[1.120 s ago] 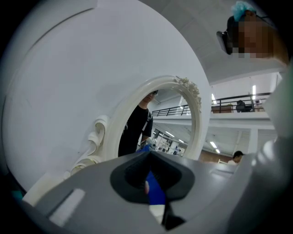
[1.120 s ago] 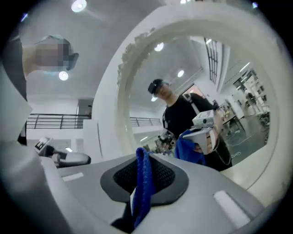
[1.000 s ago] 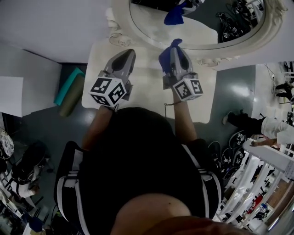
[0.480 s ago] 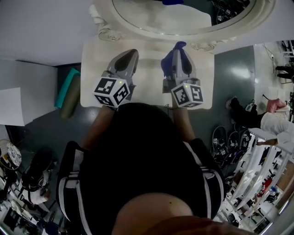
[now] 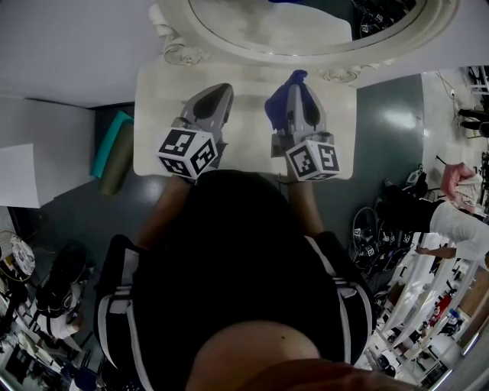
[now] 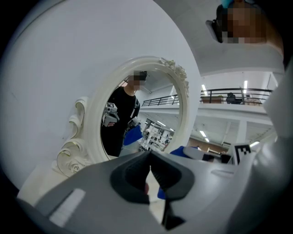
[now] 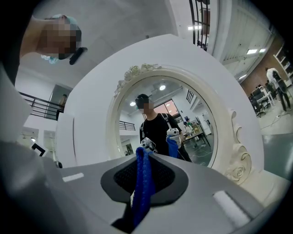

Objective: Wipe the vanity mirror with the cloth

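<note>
The oval vanity mirror (image 5: 306, 23) in its white ornate frame stands at the back of a white table (image 5: 160, 114). My right gripper (image 5: 299, 80) is shut on a blue cloth (image 5: 279, 99), and its tips sit just short of the frame's lower edge. In the right gripper view the cloth (image 7: 143, 183) hangs between the jaws of my right gripper (image 7: 144, 157), which faces the mirror (image 7: 160, 119). My left gripper (image 5: 216, 92) hovers over the table beside it. It is shut and holds nothing (image 6: 149, 157). It points at the mirror (image 6: 137, 114) from the left.
A teal rolled mat (image 5: 114, 149) lies on the floor left of the table. A grey wall rises behind the mirror. To the right on the floor are a person (image 5: 451, 214) and parked bicycles (image 5: 374, 244). The table's front edge is right under my hands.
The head view has shifted, so the mirror sits higher in the picture and more of the table shows. Both grippers keep about the same pose, the right still shut on the cloth.
</note>
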Demonstrator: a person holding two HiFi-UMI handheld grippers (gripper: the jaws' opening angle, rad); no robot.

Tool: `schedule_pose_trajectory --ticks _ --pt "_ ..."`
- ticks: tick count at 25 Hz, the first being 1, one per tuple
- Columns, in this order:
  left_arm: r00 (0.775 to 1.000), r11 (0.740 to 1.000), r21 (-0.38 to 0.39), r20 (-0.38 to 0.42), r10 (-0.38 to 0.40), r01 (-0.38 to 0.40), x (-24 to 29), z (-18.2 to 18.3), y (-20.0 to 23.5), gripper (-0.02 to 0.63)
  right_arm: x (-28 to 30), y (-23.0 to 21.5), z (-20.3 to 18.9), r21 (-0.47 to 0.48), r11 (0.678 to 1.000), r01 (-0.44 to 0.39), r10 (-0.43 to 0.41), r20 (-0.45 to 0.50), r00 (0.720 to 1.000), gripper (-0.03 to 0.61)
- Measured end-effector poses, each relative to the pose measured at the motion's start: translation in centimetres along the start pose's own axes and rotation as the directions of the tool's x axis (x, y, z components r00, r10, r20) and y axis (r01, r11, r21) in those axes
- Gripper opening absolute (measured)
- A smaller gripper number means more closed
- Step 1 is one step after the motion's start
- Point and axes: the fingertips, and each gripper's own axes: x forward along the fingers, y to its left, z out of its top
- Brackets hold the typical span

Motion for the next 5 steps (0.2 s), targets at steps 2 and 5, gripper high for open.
schedule_pose_trajectory --ticks 2,5 --pt "1.000 1.000 -0.002 0.001 0.002 -0.002 -0.13 -0.13 0.13 0.012 -0.06 0.14 -0.12 0.001 1.000 -0.003 0.003 0.001 1.000 0.029" --pt "1.000 1.000 -0.007 0.004 0.008 -0.008 -0.28 -0.36 0.43 0.011 -0.14 0.23 -0.33 0.003 1.000 -0.007 0.007 0.002 1.000 0.029"
